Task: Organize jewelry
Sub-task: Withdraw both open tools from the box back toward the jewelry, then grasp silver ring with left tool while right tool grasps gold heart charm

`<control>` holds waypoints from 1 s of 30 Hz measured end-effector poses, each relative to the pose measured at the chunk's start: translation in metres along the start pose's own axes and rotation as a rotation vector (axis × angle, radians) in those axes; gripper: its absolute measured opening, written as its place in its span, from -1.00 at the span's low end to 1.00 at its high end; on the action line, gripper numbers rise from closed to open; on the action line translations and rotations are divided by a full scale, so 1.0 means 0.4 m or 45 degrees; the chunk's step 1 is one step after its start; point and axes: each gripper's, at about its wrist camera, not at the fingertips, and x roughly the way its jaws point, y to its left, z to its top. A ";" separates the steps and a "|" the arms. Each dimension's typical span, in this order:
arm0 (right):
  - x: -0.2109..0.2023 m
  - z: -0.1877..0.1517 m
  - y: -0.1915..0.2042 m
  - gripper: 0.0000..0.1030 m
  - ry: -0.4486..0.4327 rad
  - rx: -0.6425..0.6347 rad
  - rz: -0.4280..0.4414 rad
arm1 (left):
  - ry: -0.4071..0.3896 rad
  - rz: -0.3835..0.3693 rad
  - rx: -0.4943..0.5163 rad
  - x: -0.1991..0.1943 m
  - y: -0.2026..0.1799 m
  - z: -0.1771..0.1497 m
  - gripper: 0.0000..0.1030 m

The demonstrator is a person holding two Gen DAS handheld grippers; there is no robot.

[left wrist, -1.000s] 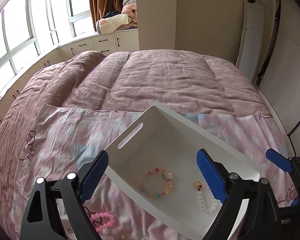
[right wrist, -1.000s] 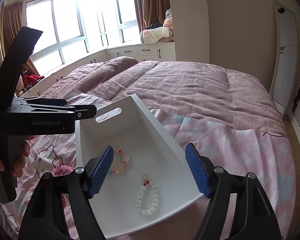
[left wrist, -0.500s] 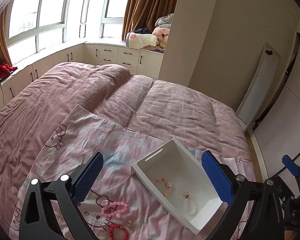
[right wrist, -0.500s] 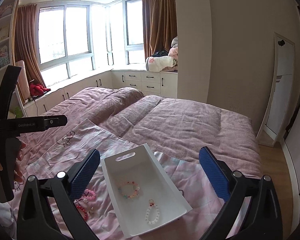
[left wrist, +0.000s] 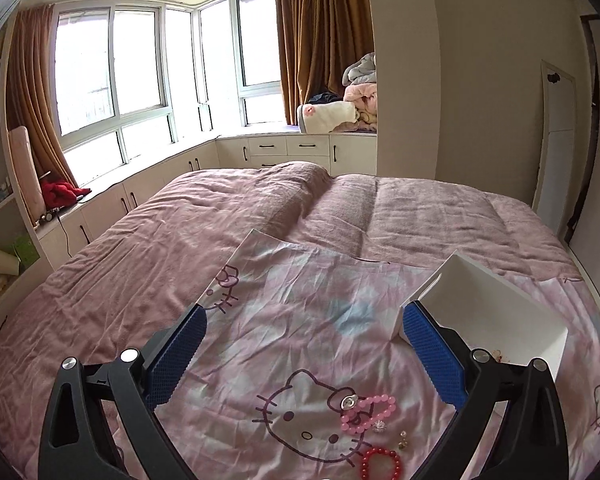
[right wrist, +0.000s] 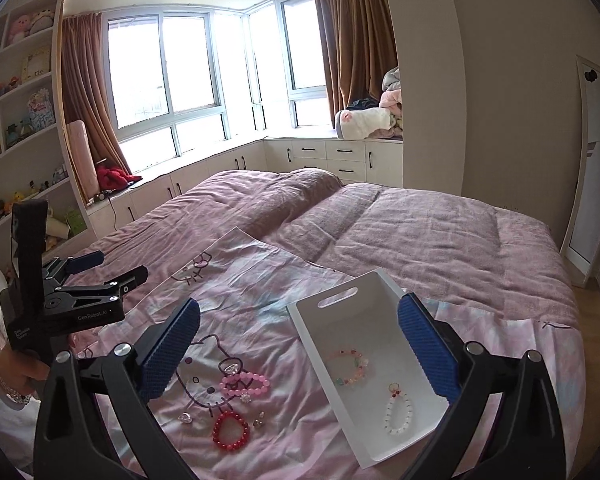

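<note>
A white tray [right wrist: 370,454] lies on the pink Hello Kitty cloth [right wrist: 260,292] and holds a multicolour bead bracelet [right wrist: 350,368] and a white bead bracelet [right wrist: 398,414]. The tray also shows in the left wrist view [left wrist: 480,280]. A pink bead bracelet [right wrist: 244,384], a red bead bracelet [right wrist: 231,431] and small charms [right wrist: 185,418] lie on the cloth left of the tray. The pink bracelet [left wrist: 366,410] and the red bracelet [left wrist: 381,464] also show in the left wrist view. My left gripper [left wrist: 302,354] is open and empty above the cloth. My right gripper [right wrist: 298,350] is open and empty above the tray's left side.
The cloth lies on a mauve blanket [right wrist: 400,232] that covers the bed. White cabinets [right wrist: 340,156] run under the windows behind. Shelves [right wrist: 24,120] stand at the left. A white door [right wrist: 592,160] is at the right. The left gripper's body [right wrist: 60,304] shows at the far left.
Both grippers have pulled back and up from the tray and swung left, so the bracelets on the cloth are now in view. Both stay open.
</note>
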 end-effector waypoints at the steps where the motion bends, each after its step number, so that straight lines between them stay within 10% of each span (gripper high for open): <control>1: 0.025 -0.022 0.015 0.90 0.015 -0.010 0.010 | 0.003 0.000 0.007 0.008 0.004 -0.020 0.93; 7: 0.170 -0.164 0.106 0.86 0.160 -0.228 0.024 | 0.116 -0.059 0.074 0.079 0.007 -0.176 0.93; 15: 0.301 -0.350 0.174 0.34 0.318 -0.473 0.141 | 0.290 -0.074 0.098 0.171 0.042 -0.403 0.93; 24: 0.415 -0.490 0.167 0.14 0.468 -0.436 0.119 | 0.253 -0.177 0.303 0.174 0.001 -0.508 0.92; 30: 0.480 -0.515 0.151 0.09 0.556 -0.349 0.080 | 0.334 -0.240 0.322 0.199 -0.011 -0.563 0.38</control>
